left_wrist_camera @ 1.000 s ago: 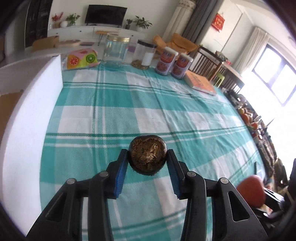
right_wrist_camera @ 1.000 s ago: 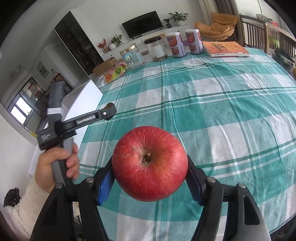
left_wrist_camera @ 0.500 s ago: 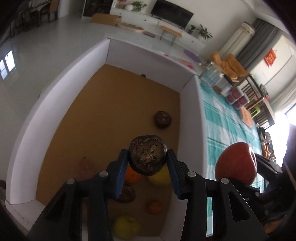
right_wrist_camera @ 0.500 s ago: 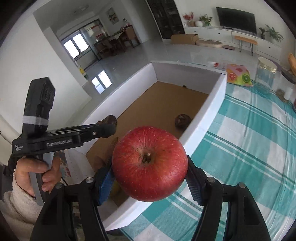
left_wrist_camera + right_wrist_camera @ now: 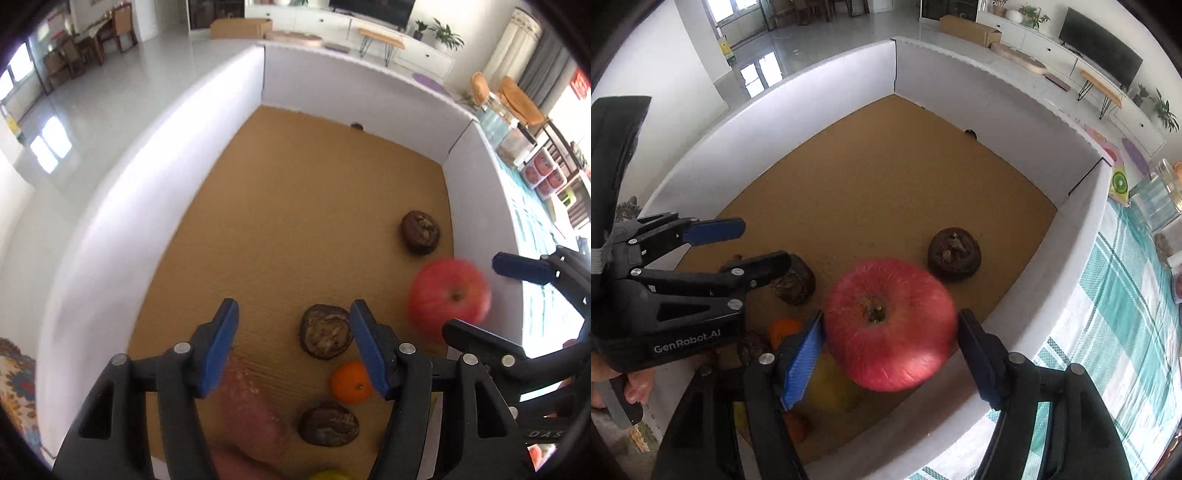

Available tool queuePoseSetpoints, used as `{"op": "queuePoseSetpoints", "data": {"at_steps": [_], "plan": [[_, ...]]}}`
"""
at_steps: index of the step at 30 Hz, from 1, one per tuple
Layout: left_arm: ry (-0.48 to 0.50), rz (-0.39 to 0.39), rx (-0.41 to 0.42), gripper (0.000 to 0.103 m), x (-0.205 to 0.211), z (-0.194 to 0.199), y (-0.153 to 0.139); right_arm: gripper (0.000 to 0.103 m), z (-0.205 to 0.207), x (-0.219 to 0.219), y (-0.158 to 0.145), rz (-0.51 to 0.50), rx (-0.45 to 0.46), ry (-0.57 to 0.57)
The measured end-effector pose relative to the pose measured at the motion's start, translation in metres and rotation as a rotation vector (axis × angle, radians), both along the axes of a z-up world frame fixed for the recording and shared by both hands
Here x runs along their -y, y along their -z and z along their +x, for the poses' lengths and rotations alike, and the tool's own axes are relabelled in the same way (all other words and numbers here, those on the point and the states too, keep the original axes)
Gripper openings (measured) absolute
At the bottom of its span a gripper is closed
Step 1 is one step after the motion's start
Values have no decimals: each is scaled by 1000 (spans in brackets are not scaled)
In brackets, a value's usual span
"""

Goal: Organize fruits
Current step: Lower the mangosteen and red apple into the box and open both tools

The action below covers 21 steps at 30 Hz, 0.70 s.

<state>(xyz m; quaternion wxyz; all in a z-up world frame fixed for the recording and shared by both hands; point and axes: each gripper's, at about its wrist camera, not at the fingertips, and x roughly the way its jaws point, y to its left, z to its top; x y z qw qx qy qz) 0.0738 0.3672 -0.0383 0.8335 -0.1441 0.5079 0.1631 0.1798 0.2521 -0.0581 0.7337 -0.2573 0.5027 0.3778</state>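
Note:
Both grippers hang over a white-walled box (image 5: 110, 206) with a brown cardboard floor. My left gripper (image 5: 293, 345) is open; a dark brown wrinkled fruit (image 5: 325, 336) lies loose below it between the jaws. My right gripper (image 5: 890, 347) is open too, its blue pads apart from a blurred red apple (image 5: 890, 325) that is free of them. The apple also shows in the left wrist view (image 5: 448, 297). The box (image 5: 812, 92) holds another dark fruit (image 5: 954, 254), an orange (image 5: 351, 382), a third dark fruit (image 5: 328, 424) and a pinkish sweet potato (image 5: 251, 413).
A yellow fruit (image 5: 831, 387) lies under the apple near the box's near wall. The teal checked tablecloth (image 5: 1126, 314) lies right of the box, with jars (image 5: 1156, 199) at its far end. The far half of the box floor is bare cardboard.
Both grippers have opened over the box. The dark fruit has left the left jaws and lies on the floor; the apple has left the right jaws and is blurred in motion.

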Motion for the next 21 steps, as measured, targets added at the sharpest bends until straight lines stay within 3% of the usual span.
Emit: {"op": "queuePoseSetpoints", "data": {"at_steps": [1,4,7,10,13,17,21], "plan": [[-4,45,32,73,4,-9,-12,101,-1,5,-10,22,9,8],[-46,224,124,82,23,-39,-48,102,-10,19,-41,102,11,31],[-108,350,118,86,35,-62,-70,103,-20,36,-64,144,10,66],[-61,328,80,86,41,-80,-74,103,-38,49,-74,148,3,91],[-58,244,5,86,39,-89,-64,103,-56,60,-74,137,-11,107],[-72,204,25,86,45,-104,-65,103,-80,68,-72,119,-16,100],[-79,215,40,86,49,-111,-72,103,-89,70,-69,111,-3,92]]}}
